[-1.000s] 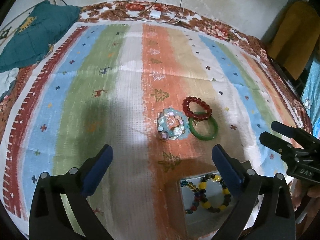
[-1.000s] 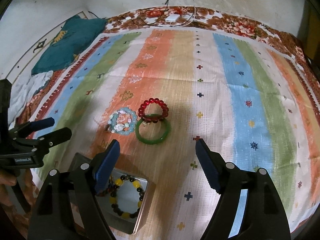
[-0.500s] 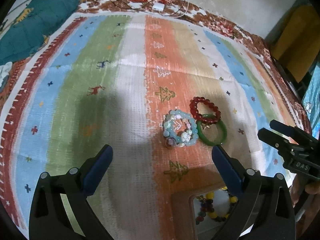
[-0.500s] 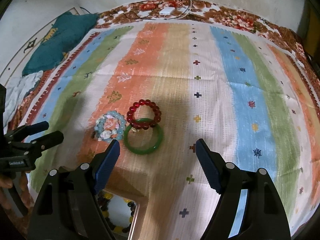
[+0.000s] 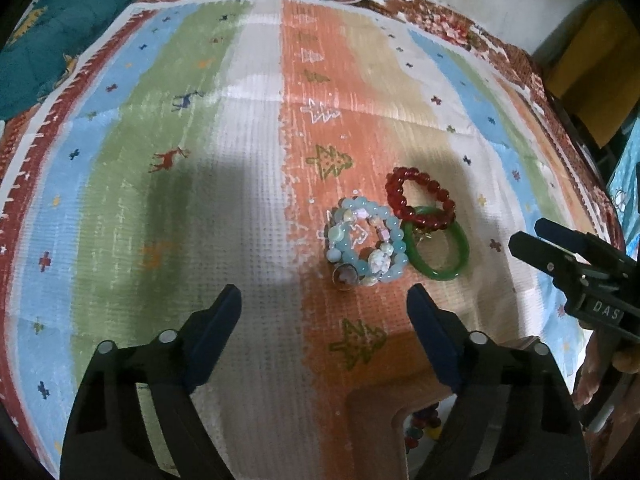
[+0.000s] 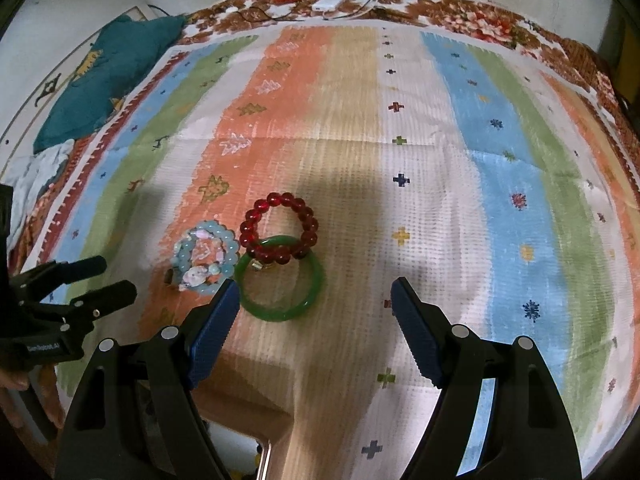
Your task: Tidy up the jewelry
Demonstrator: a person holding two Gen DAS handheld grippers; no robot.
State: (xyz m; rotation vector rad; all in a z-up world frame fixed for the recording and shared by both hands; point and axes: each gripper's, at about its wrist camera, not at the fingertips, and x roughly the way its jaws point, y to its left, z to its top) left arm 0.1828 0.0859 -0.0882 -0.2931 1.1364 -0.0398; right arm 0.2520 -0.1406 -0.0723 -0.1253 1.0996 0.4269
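Three bracelets lie together on the striped cloth (image 5: pixel 248 184): a red bead bracelet (image 5: pixel 394 190) (image 6: pixel 308 224), a green bangle (image 5: pixel 440 272) (image 6: pixel 276 314) partly under it, and a pale blue bead bracelet (image 5: pixel 394 232) (image 6: pixel 230 240) to their left. My left gripper (image 5: pixel 324 300) hovers just short of the blue bracelet. Its jaws are closing, with only cloth between them. My right gripper (image 6: pixel 316 292) stands open over the near side of the green bangle, its left fingertip (image 6: pixel 224 300) at the bangle's left edge. Each gripper also shows in the other's view.
A metal tin (image 6: pixel 264 456) holding dark and yellow beads (image 5: pixel 424 428) sits at the near edge, mostly hidden below the grippers. A teal cushion (image 6: pixel 108 80) lies far left. A white charger (image 6: pixel 328 2) with cables rests at the far border. A yellow object (image 5: pixel 592 52) stands far right.
Both grippers have dropped and come forward toward the bracelets, which now look larger and closer. The left jaws have narrowed. The tin has slid almost out of both views.
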